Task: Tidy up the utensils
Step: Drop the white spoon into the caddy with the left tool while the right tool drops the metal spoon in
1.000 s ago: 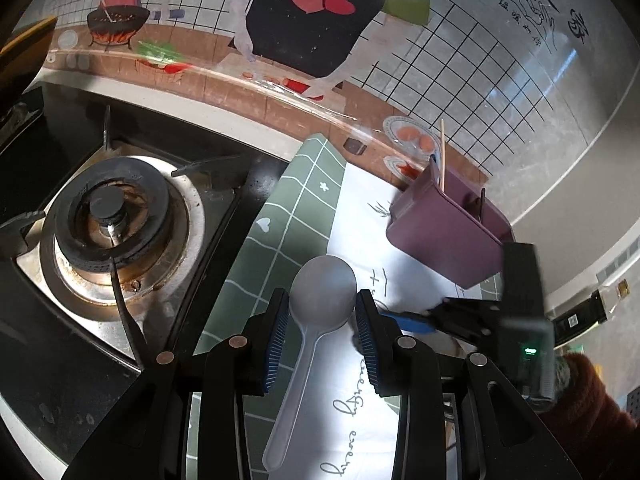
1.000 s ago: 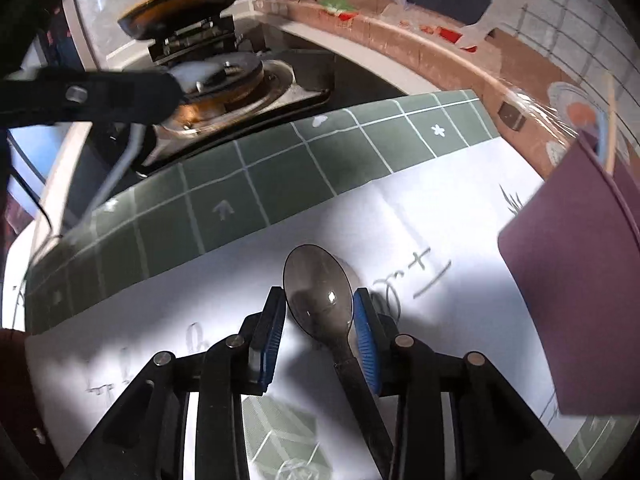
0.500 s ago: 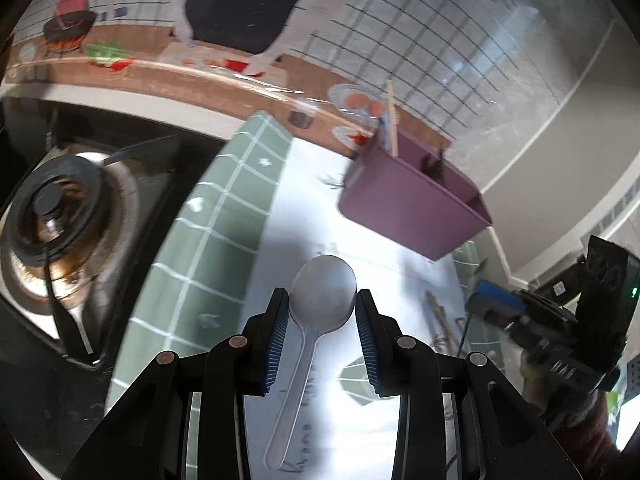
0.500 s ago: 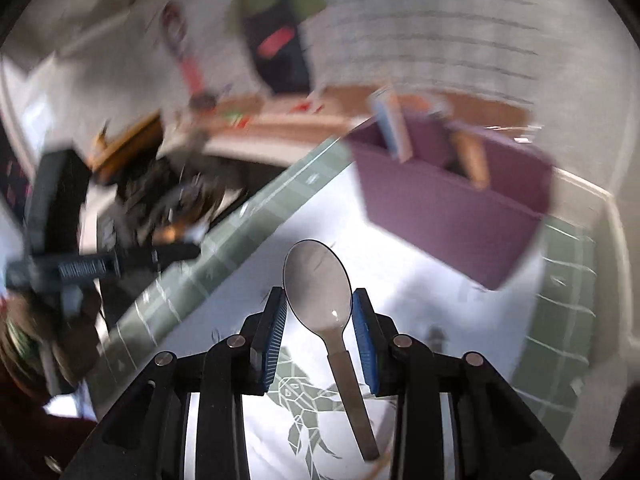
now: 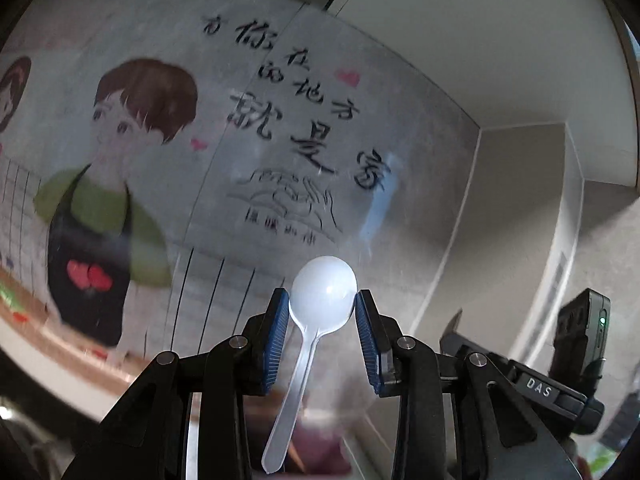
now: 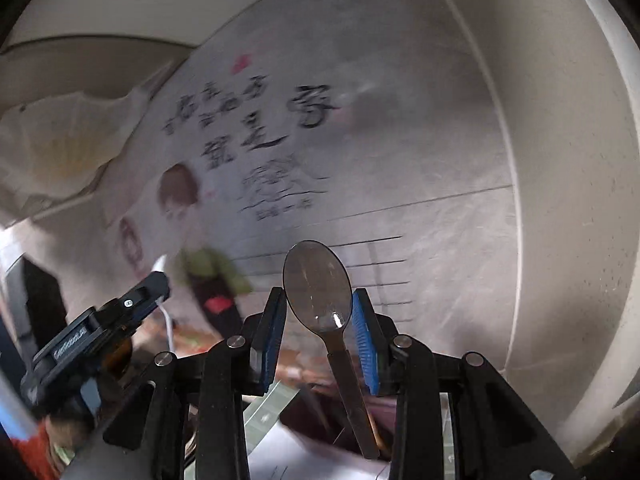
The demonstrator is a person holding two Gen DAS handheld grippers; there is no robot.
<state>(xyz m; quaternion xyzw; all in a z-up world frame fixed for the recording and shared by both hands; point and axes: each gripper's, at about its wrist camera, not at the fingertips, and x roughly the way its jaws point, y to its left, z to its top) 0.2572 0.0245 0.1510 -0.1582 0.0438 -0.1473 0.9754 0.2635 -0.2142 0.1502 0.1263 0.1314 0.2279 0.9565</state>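
Illustrated wall covering with a cartoon cook and black calligraphy (image 5: 280, 128) fills both views, blurred. Left gripper (image 5: 322, 330), lower centre, is clenched on the bowl of a white translucent plastic spoon (image 5: 320, 304), handle hanging toward the frame bottom. Right gripper (image 6: 319, 326), lower centre, likewise grasps a smoky grey transparent plastic spoon (image 6: 318, 288) by its bowl, handle trailing down.

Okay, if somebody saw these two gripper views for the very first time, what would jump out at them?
First, the spoons: the left gripper is shut on the bowl of a white plastic spoon, and the right gripper on a smoky translucent spoon, handles hanging down. Behind them fills a wall mural of a cartoon figure in an apron beside brushed black characters.
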